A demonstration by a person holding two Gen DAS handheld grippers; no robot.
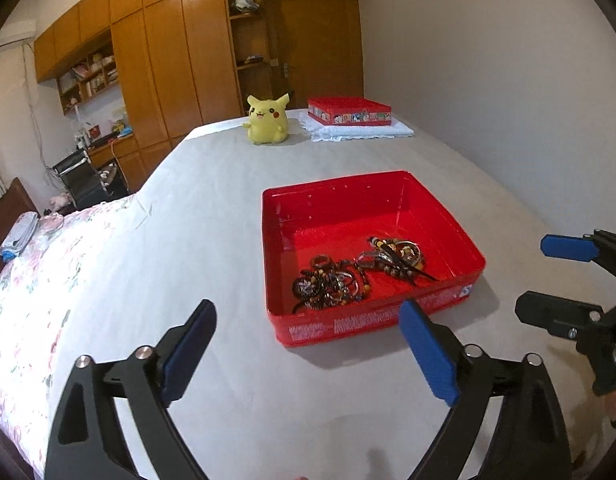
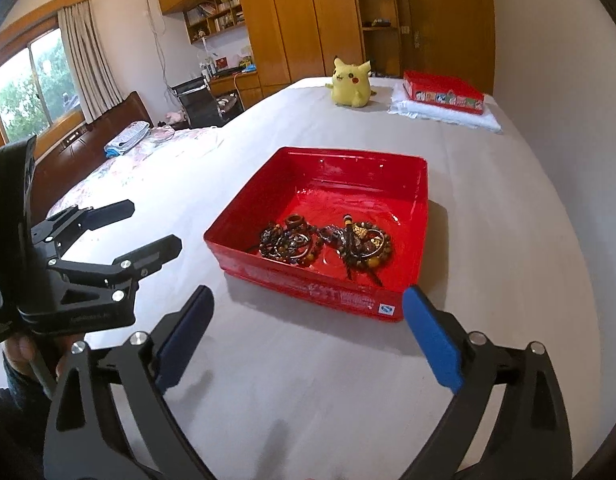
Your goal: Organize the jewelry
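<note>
Both your grippers, left gripper (image 1: 308, 354) and right gripper (image 2: 308, 346), gape empty (fingers spread), red tray (image 1: 473, 258) of jewelry (image 1: 347, 276) at 12 o'clock.

Parts that are hidden, cropped or unclear in both wrist views

The jewelry (image 1: 349, 276) in the red tray (image 1: 371, 322) is a tangle of beads and rings too small to separate. The right claw (image 1: 547, 276) is cut off by the left view's right edge. Pictures on the closed red box (image 2: 443, 94) are too small to read, as are items on the far shelves (image 2: 216, 16).
</note>
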